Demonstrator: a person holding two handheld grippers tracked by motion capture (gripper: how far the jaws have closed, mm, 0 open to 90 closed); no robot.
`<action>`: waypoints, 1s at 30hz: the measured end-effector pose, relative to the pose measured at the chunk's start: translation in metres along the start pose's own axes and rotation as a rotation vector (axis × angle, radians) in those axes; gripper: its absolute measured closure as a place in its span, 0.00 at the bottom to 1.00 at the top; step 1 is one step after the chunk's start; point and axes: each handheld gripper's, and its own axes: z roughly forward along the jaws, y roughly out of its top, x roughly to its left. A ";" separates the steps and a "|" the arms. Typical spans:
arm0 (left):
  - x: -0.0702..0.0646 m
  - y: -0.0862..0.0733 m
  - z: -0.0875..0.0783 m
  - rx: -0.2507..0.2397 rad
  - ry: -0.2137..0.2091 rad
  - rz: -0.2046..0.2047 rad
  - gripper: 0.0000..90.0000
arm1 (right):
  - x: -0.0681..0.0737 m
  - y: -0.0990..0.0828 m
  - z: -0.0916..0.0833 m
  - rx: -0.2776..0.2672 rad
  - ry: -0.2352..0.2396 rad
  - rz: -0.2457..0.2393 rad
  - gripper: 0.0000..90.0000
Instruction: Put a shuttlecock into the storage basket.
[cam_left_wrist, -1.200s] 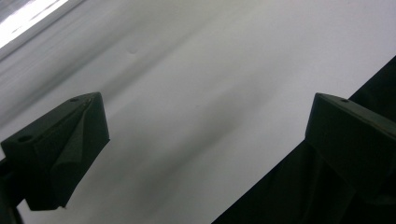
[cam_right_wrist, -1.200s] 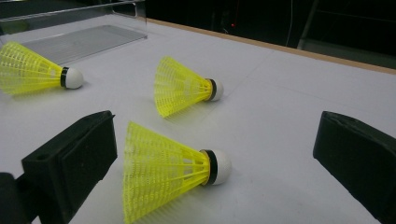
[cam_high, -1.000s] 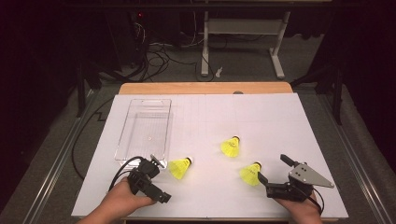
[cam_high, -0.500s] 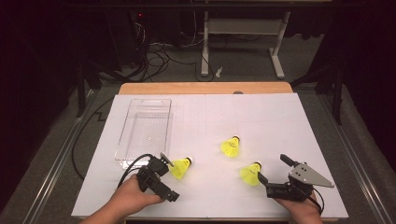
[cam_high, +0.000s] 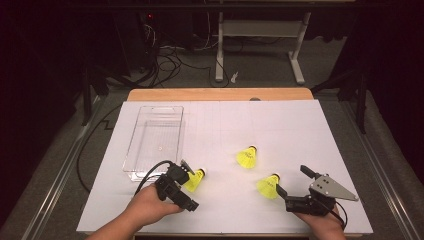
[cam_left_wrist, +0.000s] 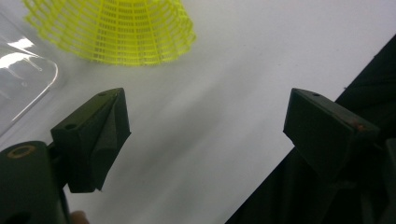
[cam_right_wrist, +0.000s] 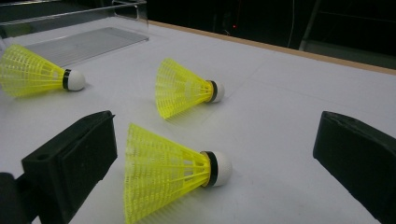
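White-covered table (cam_high: 280, 125) bears clear tray (cam_high: 154, 141) and three shuttlecocks (cam_high: 247, 157).

Dark room, grey floor (cam_high: 260, 65), tangled cables (cam_high: 165, 55), white desk frame (cam_high: 260, 30) behind

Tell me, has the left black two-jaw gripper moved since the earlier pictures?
Yes. The left gripper moved right and forward toward the nearest yellow shuttlecock, judged against the clear plastic tray.

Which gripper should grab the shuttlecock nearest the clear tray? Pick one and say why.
Left. The left gripper is open right beside that shuttlecock, near the tray. The right gripper, also open, faces a different shuttlecock at the table's other side.
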 end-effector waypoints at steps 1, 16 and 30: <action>0.000 0.001 0.000 0.005 0.000 0.000 0.18 | 0.000 0.000 0.000 0.000 0.000 0.000 0.00; -0.001 0.007 0.001 -0.043 0.008 -0.006 0.38 | 0.000 0.000 0.000 -0.001 0.004 -0.002 0.00; 0.003 0.013 0.005 -0.040 0.014 -0.028 0.50 | 0.001 0.001 -0.001 -0.006 0.003 -0.005 0.00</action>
